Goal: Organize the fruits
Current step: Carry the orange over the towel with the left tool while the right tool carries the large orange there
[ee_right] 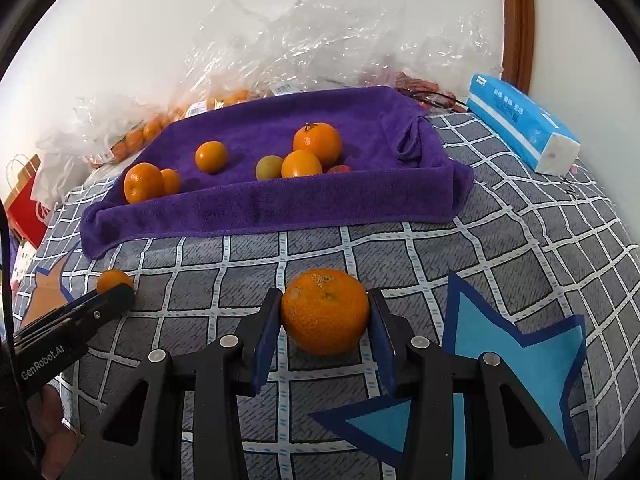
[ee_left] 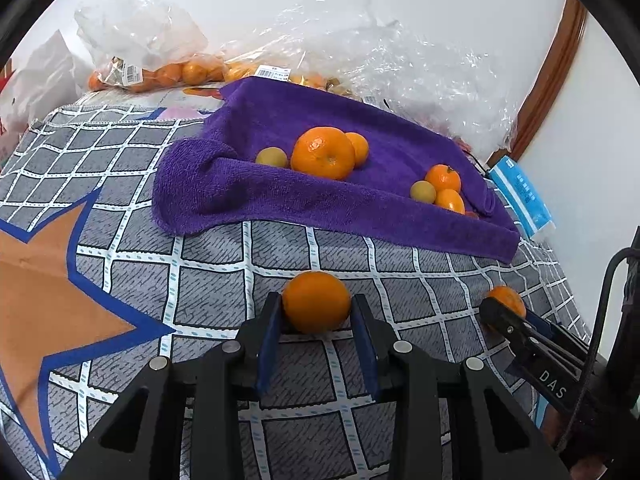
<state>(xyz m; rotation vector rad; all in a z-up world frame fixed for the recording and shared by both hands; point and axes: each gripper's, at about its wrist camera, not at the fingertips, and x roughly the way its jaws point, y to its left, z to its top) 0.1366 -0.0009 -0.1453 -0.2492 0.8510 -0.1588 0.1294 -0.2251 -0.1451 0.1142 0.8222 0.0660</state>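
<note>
Left gripper (ee_left: pixel 317 312) clamps a small orange (ee_left: pixel 316 306); right gripper (ee_right: pixel 325 318) clamps a larger orange (ee_right: pixel 325 312), likely bound for the purple towel (ee_right: pixel 280 204).

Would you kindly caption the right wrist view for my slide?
Right claw closes around an orange on the checked bedspread, before a purple towel holding fruit.

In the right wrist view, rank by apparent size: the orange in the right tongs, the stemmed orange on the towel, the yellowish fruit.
1. Orange in the right tongs, though nearness inflates it.
2. Stemmed orange.
3. Yellowish fruit.
</note>
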